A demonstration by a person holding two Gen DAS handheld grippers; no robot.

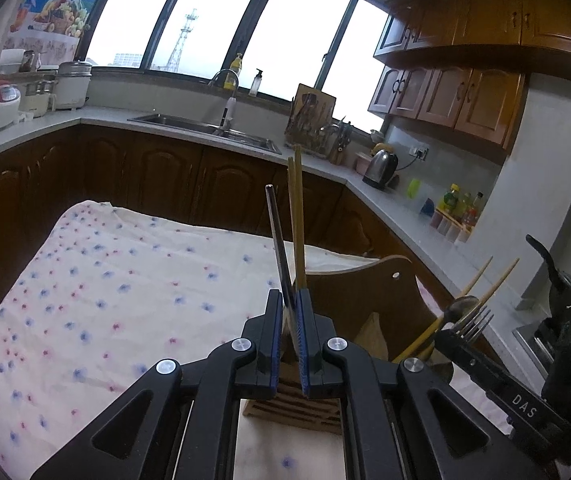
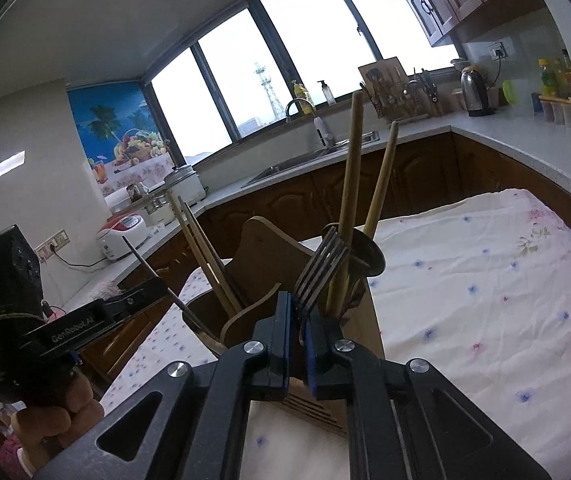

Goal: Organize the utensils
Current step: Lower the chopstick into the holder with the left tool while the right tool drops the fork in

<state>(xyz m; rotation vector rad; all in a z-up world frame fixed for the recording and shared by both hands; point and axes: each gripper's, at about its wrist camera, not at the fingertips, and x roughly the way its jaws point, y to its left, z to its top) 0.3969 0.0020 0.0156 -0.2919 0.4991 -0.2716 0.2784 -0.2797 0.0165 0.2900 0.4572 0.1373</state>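
The left gripper (image 1: 292, 320) was clamped on a dark metal rod (image 1: 276, 240), a wooden utensil holder (image 1: 369, 292) just beyond at twelve o'clock. The right gripper (image 2: 297, 320) pinched a fork (image 2: 319, 268), tines up, over the holder's right compartment, crowded by wooden handles (image 2: 351, 184). Floral cloth (image 1: 105, 300) lay beneath.

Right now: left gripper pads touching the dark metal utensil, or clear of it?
Touching. In the left wrist view the left gripper has its blue pads closed on the dark metal utensil, with no gap showing at the pads; its shaft rises straight out from between them.
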